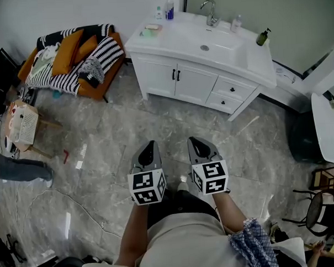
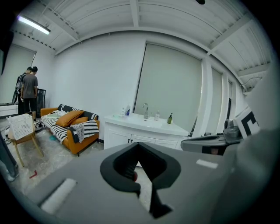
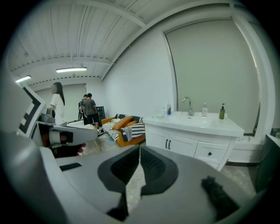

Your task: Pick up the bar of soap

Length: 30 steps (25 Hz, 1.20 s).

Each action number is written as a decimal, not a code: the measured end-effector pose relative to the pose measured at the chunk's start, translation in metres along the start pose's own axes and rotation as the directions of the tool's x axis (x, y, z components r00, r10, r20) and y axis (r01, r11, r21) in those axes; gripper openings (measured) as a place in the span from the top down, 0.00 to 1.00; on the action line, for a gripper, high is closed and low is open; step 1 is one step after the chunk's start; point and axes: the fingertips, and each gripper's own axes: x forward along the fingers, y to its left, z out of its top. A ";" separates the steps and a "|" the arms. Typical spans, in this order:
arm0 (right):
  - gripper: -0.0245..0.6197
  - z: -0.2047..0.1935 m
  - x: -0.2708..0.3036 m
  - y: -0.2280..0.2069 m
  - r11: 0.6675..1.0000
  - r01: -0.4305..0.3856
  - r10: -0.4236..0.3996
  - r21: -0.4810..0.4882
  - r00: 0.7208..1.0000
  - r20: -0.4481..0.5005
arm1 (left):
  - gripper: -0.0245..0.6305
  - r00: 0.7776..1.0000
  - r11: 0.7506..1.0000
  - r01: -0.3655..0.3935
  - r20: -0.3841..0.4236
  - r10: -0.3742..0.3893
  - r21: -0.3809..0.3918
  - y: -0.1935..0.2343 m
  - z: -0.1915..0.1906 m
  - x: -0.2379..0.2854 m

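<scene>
Head view looks steeply down on left gripper [image 1: 150,143] and right gripper [image 1: 193,139]; their views face the far counter [image 1: 230,53], shared by all.

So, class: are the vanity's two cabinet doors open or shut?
Shut: both cabinet doors lie flush with the front of the vanity, with no gap showing.

white vanity top [image 1: 180,40] with bar of soap [image 1: 151,29], blue bottle [image 1: 169,10], green dispenser [image 1: 262,38]

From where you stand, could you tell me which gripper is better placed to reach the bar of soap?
Left, slightly. The bar of soap sits at the vanity's left end, more in line with the left gripper than the right gripper. Both are shut and far off.
</scene>
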 end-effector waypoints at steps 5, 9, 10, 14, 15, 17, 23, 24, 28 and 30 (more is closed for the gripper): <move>0.76 0.005 -0.004 -0.001 0.998 -0.056 0.056 -0.017 0.998 0.026 | 0.95 1.000 1.000 -0.004 -0.005 0.004 0.003 -0.007 -0.002 0.002; 0.72 0.007 -0.006 0.001 0.995 -0.096 0.097 -0.019 0.994 0.045 | 0.95 1.000 1.000 -0.001 -0.004 0.001 0.013 -0.015 -0.002 0.003; 0.72 0.009 -0.007 0.000 0.995 -0.102 0.102 -0.015 0.993 0.054 | 0.95 1.000 1.000 -0.003 -0.003 0.003 0.016 -0.016 -0.002 0.003; 0.68 0.017 -0.011 -0.010 0.995 -0.098 0.097 0.000 0.992 0.085 | 0.95 1.000 1.000 -0.023 0.006 0.023 0.017 -0.020 -0.002 0.003; 0.66 0.016 -0.011 -0.013 0.996 -0.090 0.091 -0.012 0.993 0.081 | 0.95 1.000 1.000 -0.027 0.009 0.027 0.011 -0.020 -0.002 0.003; 0.64 0.016 -0.009 -0.018 0.996 -0.088 0.090 -0.031 0.993 0.071 | 0.95 0.999 0.999 -0.036 0.016 0.036 0.005 -0.021 -0.002 0.003; 0.62 0.015 -0.012 -0.028 0.995 -0.090 0.093 -0.044 0.993 0.067 | 0.95 0.998 0.998 -0.057 0.022 0.058 -0.020 -0.024 -0.006 0.004; 0.62 0.015 -0.012 -0.030 0.995 -0.087 0.089 -0.040 0.993 0.071 | 0.95 0.998 0.998 -0.055 0.023 0.055 -0.022 -0.025 -0.007 0.004; 0.62 0.023 -0.017 -0.036 0.998 -0.062 0.064 -0.023 0.992 0.112 | 0.95 0.998 0.998 -0.052 0.021 0.052 -0.019 -0.031 -0.010 0.003; 0.62 0.026 -0.017 -0.040 0.999 -0.046 0.047 -0.015 0.991 0.123 | 0.95 0.999 0.999 -0.048 0.022 0.048 -0.017 -0.033 -0.010 0.003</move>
